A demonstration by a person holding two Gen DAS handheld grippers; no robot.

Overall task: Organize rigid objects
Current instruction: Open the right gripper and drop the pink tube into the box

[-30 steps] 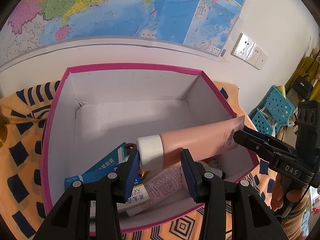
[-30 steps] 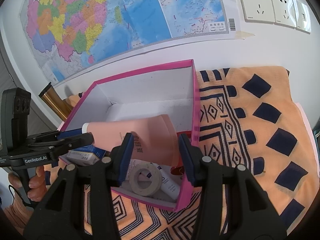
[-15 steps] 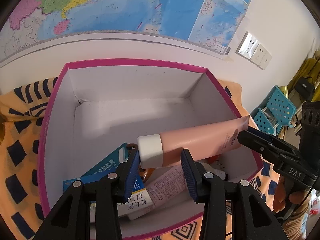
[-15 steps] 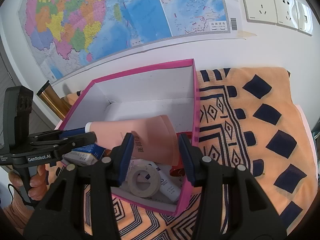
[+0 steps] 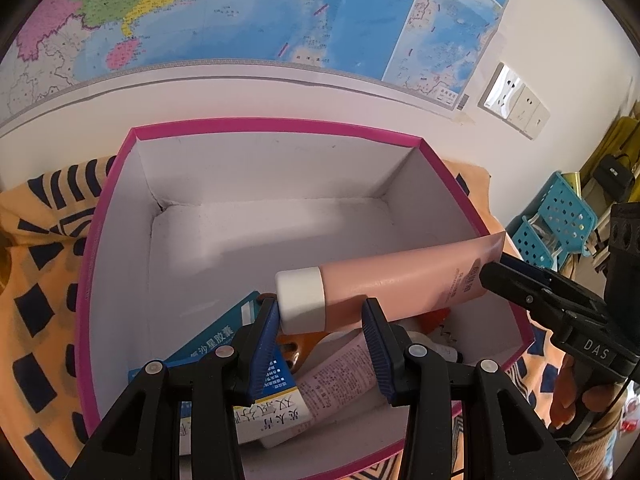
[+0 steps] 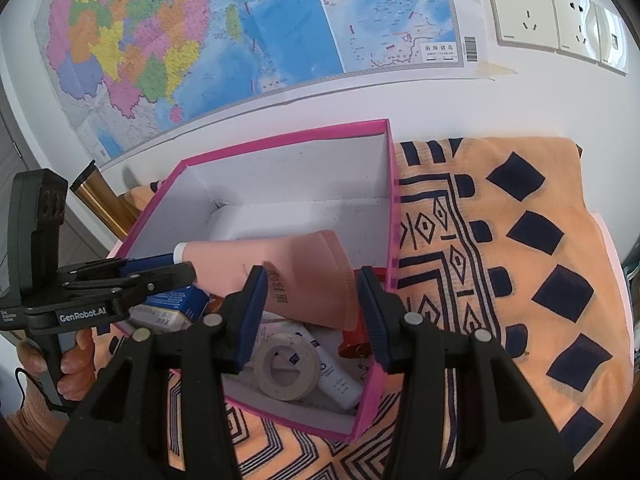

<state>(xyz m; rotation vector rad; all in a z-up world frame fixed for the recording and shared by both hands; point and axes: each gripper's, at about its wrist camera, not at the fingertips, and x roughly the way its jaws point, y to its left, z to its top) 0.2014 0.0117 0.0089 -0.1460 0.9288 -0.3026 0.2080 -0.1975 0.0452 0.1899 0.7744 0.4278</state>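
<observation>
While both grippers hang over the pink-rimmed box (image 5: pixel 132 240), they share one load: a peach-pink tube (image 5: pixel 404 280) held across the box's near end. The left gripper (image 5: pixel 320 328) has its blue pads closed on the tube's white cap (image 5: pixel 300 300). The right gripper (image 6: pixel 310 308) has its jaws closed on the flat crimped tail of the same tube (image 6: pixel 304 276); in the left wrist view that gripper (image 5: pixel 490 276) reaches in from the right and meets the tail at the box's right wall.

Under the tube, the near part of the box is crowded. A blue and white carton (image 5: pixel 224 340) with printed characters lies at the left, a paler pink tube (image 5: pixel 340 376) lies slanted beside it, and something orange (image 5: pixel 300 342) shows between them. The right wrist view adds a roll of white tape (image 6: pixel 286 366) lying flat, a small white bottle (image 6: pixel 338 380) beside it, and a red item (image 6: pixel 354 336) against the right wall. The far half of the box floor is bare white.

The box sits on an orange cloth (image 6: pixel 520 280) with dark blue squares and line patterns. Behind it, a coloured map (image 6: pixel 240 40) hangs on the white wall, with wall sockets (image 6: pixel 524 12) to its right.
</observation>
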